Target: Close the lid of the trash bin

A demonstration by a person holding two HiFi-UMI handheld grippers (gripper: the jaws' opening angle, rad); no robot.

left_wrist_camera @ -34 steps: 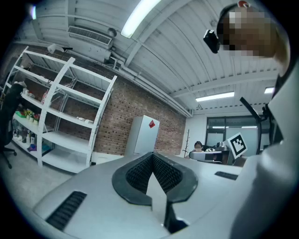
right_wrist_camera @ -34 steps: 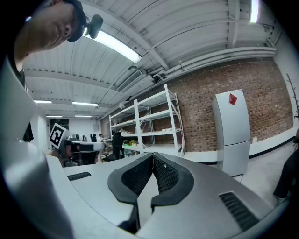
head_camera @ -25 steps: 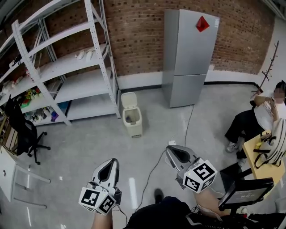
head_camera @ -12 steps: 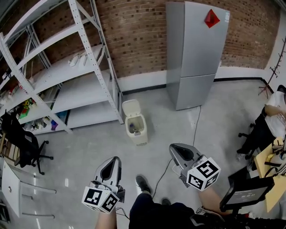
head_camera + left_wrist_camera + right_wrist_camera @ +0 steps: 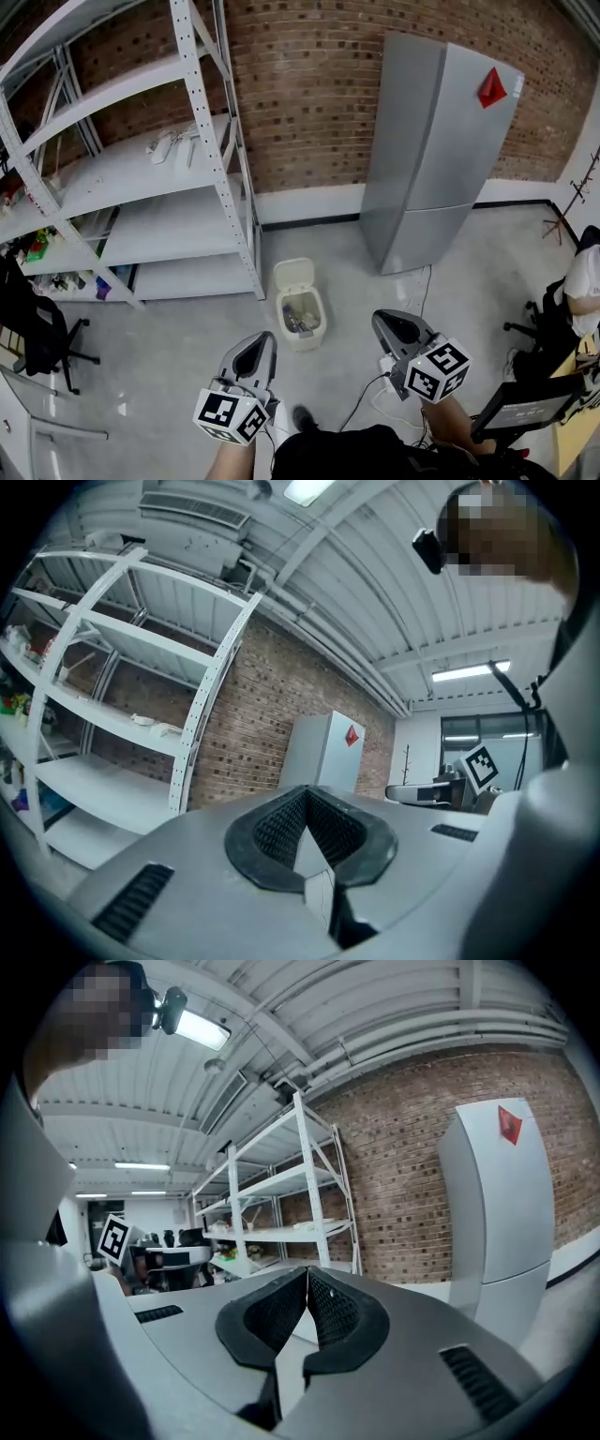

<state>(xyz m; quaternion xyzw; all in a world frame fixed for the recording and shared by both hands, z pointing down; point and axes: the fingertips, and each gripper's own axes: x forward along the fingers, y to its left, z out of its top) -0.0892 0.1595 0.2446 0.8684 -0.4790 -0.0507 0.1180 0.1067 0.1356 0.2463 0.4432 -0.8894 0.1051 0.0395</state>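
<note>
Trash bin (image 5: 302,319) now nearer than before, at 12 o'clock; lid (image 5: 293,274) still open. Left hand-held gripper (image 5: 258,349) and right hand-held gripper (image 5: 394,325) clenched, empty: approach nearly complete.

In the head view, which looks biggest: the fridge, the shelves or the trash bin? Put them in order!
1. shelves: biggest, running off the picture's left edge.
2. fridge: clearly smaller than the shelves.
3. trash bin: smallest by far, though it stands nearer the camera.

Silver fridge (image 5: 436,159) against brick wall (image 5: 309,94); white shelving (image 5: 122,178) left; black chair (image 5: 28,319).
</note>
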